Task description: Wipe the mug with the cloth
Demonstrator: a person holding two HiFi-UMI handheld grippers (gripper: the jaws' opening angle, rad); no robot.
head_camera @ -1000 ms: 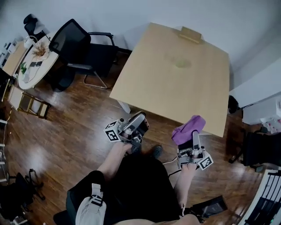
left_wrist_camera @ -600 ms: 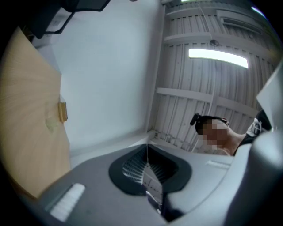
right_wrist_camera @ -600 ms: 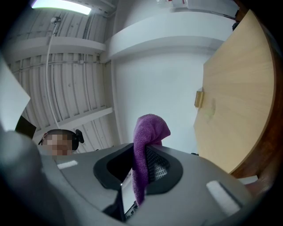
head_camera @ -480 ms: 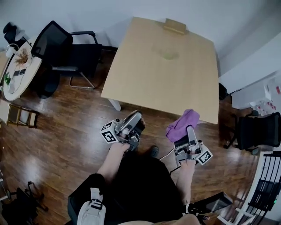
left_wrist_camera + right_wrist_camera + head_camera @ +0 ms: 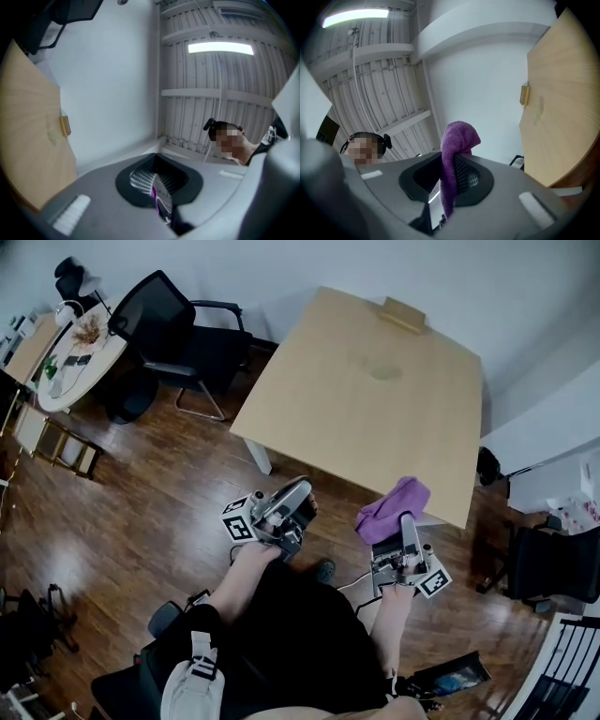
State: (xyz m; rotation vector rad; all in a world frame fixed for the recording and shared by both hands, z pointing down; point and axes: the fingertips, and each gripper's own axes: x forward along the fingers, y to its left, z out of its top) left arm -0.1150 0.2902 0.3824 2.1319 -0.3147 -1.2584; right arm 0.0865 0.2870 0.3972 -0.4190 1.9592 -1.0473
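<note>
Above the person's lap, the right gripper (image 5: 401, 527) is clenched on a purple microfibre cloth (image 5: 388, 506), which flops over its jaws. The left gripper (image 5: 294, 496) has its jaws pressed together. Beyond both stands a light wooden table (image 5: 356, 423).

Pale wooden table (image 5: 375, 418), small wooden block (image 5: 404, 314) at its far edge; dark plank floor (image 5: 122, 521); black office chair (image 5: 173, 329) off the far left corner; cluttered round table (image 5: 70, 357) further left; white walls (image 5: 281, 268); slatted ceiling (image 5: 211, 93) with one lit strip light (image 5: 220, 48)
</note>
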